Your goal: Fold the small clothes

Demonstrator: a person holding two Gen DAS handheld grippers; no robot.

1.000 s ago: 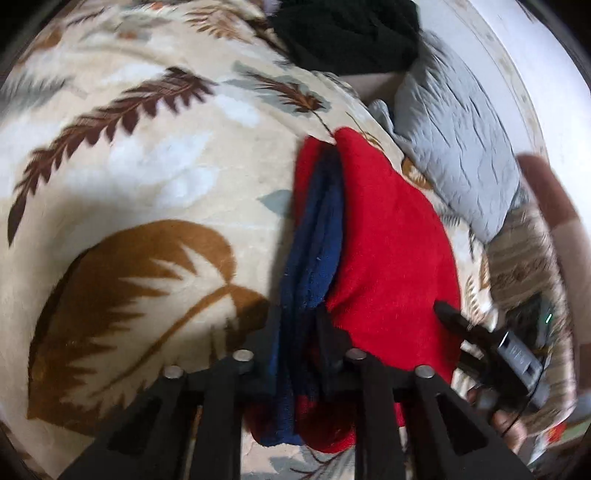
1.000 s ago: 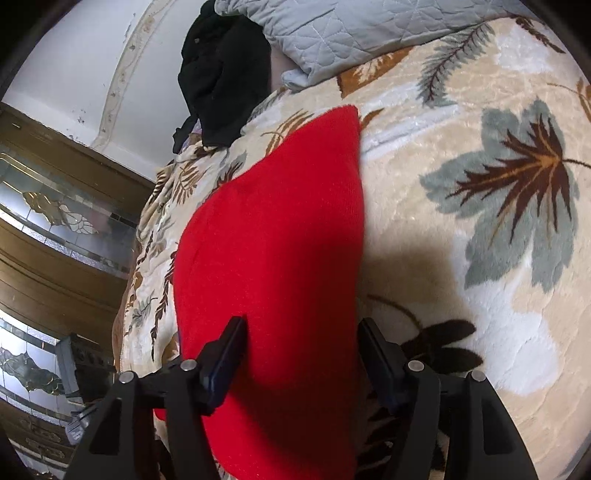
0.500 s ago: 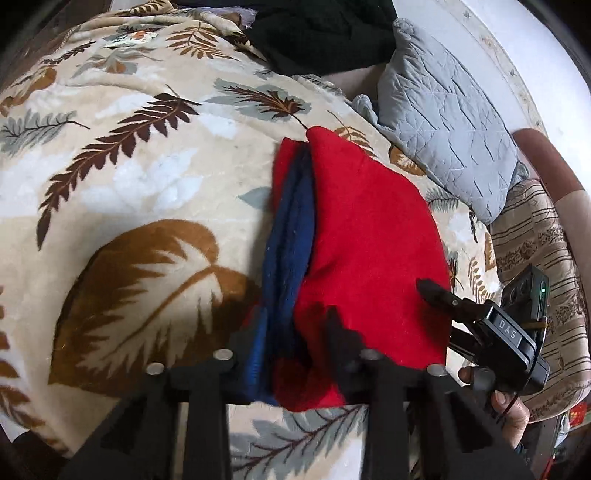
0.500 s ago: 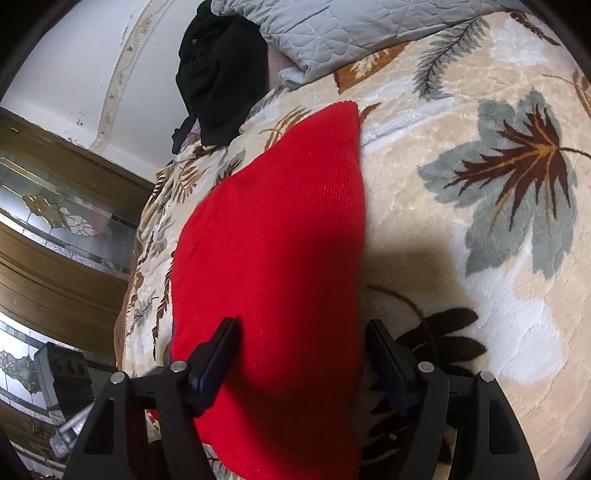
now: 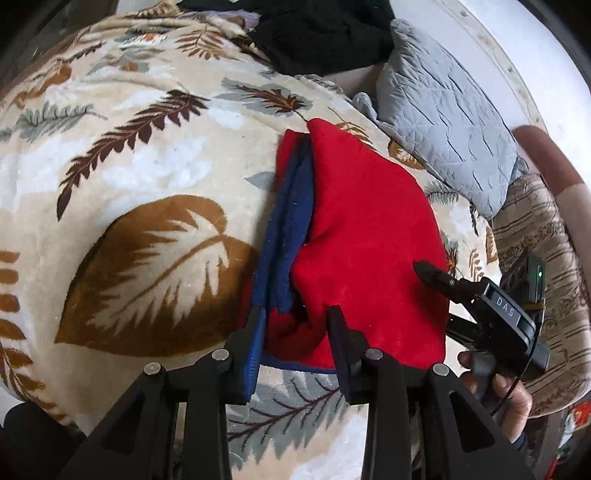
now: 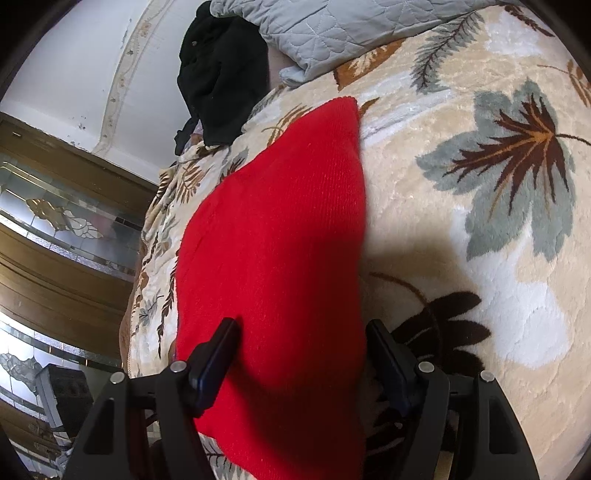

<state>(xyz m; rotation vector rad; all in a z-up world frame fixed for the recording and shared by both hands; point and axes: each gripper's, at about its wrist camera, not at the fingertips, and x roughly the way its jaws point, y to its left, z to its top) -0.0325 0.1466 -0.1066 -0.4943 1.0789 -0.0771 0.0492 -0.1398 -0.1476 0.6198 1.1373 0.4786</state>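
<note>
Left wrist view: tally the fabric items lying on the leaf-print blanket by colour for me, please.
Red with blue lining: 1, the folded garment
Black: 1, the bundled cloth at the far edge
Grey: 1, the quilted pillow
Total: 3

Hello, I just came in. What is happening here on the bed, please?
A person is folding a small red and blue garment on a leaf-patterned blanket, holding a two-finger gripper in each hand. The garment already lies folded over, with its blue layers showing along one edge. The left gripper has just been opening, its jaws either side of the near edge of the garment. The right gripper rests open, jaws either side of the cloth, without pinching it.
</note>
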